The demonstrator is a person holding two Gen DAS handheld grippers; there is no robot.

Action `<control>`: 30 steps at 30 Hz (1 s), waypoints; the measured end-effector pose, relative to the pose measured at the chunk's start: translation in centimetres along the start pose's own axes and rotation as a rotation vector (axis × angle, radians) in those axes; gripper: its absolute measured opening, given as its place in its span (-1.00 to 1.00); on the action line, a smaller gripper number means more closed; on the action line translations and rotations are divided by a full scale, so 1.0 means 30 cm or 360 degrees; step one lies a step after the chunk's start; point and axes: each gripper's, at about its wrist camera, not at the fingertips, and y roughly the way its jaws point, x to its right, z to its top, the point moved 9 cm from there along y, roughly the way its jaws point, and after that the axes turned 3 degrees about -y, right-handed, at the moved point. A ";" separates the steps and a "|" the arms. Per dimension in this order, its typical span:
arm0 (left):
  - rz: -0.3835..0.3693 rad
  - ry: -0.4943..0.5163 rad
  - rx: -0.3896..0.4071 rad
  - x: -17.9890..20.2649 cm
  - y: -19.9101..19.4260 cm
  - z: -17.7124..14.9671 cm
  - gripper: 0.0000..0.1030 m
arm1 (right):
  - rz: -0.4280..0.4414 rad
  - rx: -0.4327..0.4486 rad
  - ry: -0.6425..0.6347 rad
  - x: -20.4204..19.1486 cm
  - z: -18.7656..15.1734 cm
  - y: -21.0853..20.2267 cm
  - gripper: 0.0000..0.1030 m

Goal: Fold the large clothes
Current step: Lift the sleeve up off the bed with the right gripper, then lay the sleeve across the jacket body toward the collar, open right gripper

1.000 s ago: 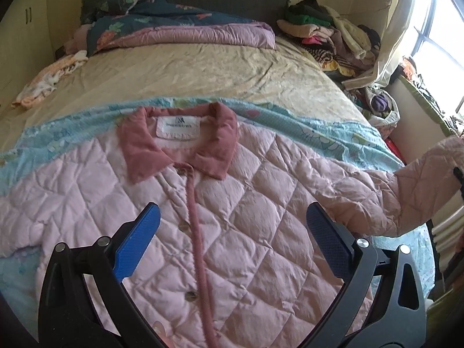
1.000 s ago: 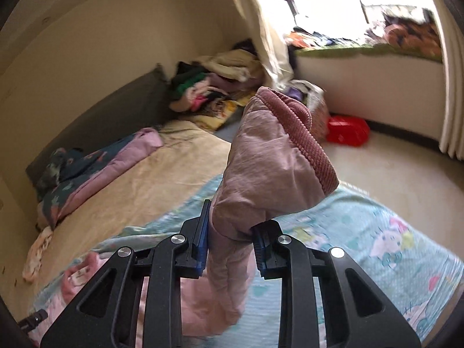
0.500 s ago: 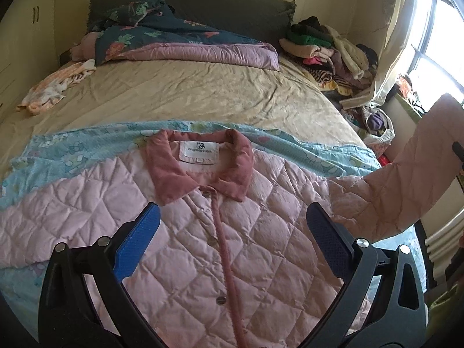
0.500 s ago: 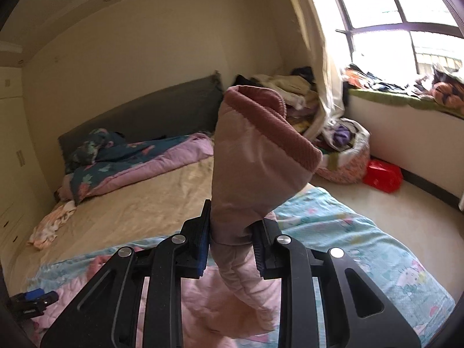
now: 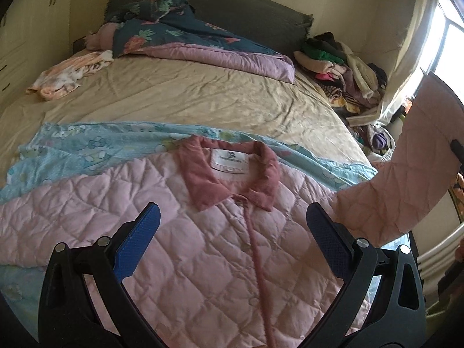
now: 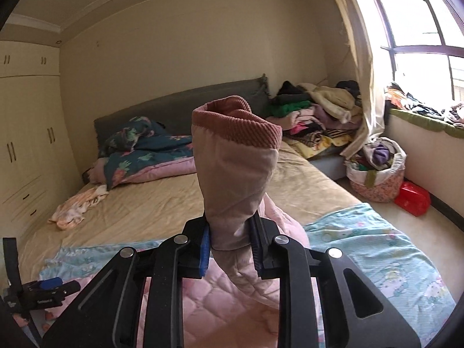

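On bed [image 5: 188, 101], left to right: your left gripper [image 5: 232, 232] hovers over pink quilted jacket [image 5: 188, 246], fingers wide apart, nothing between. Jacket lies flat, buttoned, collar up-bed, on blue cartoon sheet [image 5: 87, 148]. Your right gripper [image 6: 229, 246] closing, pads clamped on sleeve [image 6: 235, 174], cuff raised. Floral basket [image 6: 377, 179] on floor beside bed, stuffed with clothes.

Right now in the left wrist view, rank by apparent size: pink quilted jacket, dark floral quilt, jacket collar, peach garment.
1. pink quilted jacket, though nearness inflates it
2. dark floral quilt
3. jacket collar and peach garment look alike; unranked
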 end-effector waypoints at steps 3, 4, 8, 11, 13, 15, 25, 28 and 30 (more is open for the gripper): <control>0.0004 -0.0036 0.0015 -0.053 -0.011 0.027 0.84 | 0.0041 -0.0004 -0.0023 -0.087 0.001 0.017 -0.58; 0.0001 -0.0051 0.0021 -0.073 -0.017 0.036 0.84 | 0.0050 -0.0006 -0.0030 -0.105 -0.001 0.022 -0.58; -0.0008 -0.0095 0.0037 -0.129 -0.030 0.060 0.84 | 0.0109 -0.0013 -0.0058 -0.210 -0.002 0.048 -0.59; -0.0025 -0.0152 0.0042 -0.182 -0.036 0.071 0.84 | 0.0152 -0.0019 -0.0075 -0.293 -0.010 0.074 -0.59; -0.0042 -0.0204 0.0041 -0.224 -0.038 0.076 0.84 | 0.0186 -0.0028 -0.0088 -0.354 -0.025 0.094 -0.59; -0.0055 -0.0249 0.0041 -0.264 -0.040 0.078 0.84 | 0.0219 -0.0039 -0.0100 -0.395 -0.041 0.108 -0.59; -0.0039 -0.0323 0.0031 -0.377 -0.036 0.057 0.84 | 0.0347 -0.0156 -0.0163 -0.619 -0.193 0.215 -0.59; -0.0020 -0.0340 0.0009 -0.409 -0.019 0.037 0.84 | 0.0373 -0.0202 -0.0171 -0.666 -0.251 0.244 -0.59; -0.0018 -0.0362 -0.0002 -0.431 -0.011 0.026 0.84 | 0.0391 -0.0233 -0.0177 -0.707 -0.297 0.263 -0.59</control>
